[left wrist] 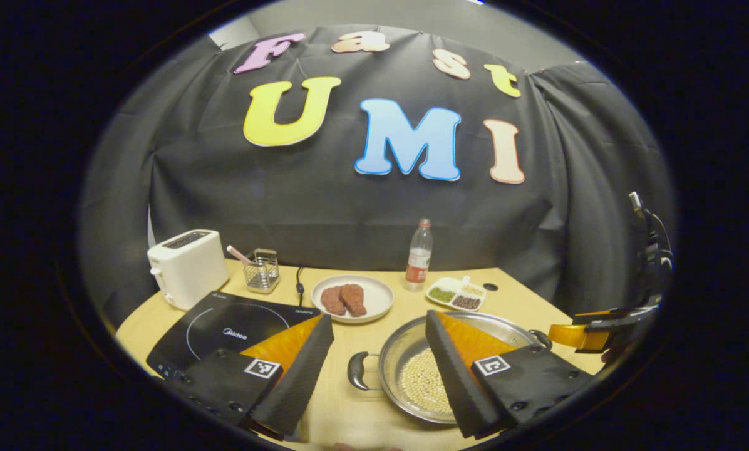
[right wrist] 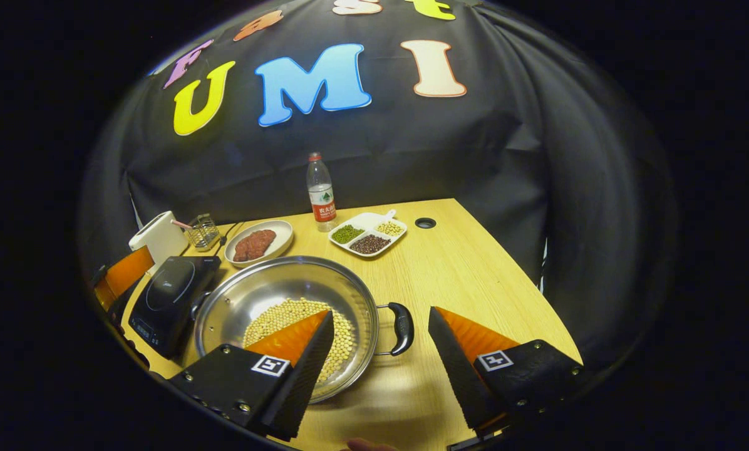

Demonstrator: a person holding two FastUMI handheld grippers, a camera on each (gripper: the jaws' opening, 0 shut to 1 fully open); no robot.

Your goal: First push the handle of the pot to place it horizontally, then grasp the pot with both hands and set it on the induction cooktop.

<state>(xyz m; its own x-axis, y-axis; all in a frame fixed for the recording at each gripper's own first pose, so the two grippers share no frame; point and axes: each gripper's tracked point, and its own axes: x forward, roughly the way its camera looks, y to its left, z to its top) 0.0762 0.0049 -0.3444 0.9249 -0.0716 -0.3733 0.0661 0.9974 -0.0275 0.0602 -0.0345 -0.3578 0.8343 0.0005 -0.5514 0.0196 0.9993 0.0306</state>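
On a pale wooden table backed by a black cloth wall, a steel pot is seen nearest the cameras, its bottom covered with a layer of pale yellow beans. One black handle is seen in the right gripper view, pointing toward the gap between the fingers of the right gripper, which are spread wide and hold nothing; its left finger is seen over the pot's near rim, whether touching cannot be told. In the left gripper view the pot's other handle lies in the gap of the left gripper, whose fingers are likewise wide apart and empty, the right finger being seen over the pot, the left one over a corner of the induction cooktop. The black cooktop is set just beside the pot, on the pot's left, apart from it.

Farther back, a white plate bearing two pieces of reddish meat is placed behind the pot. Beside it a white divided dish holds green, dark and pale grains in separate compartments. A plastic bottle with a red cap stands upright behind the dish, near the wall. At the far left, a white toaster and a small wire basket are set beside the cooktop, and a round hole is cut in the table's far edge.
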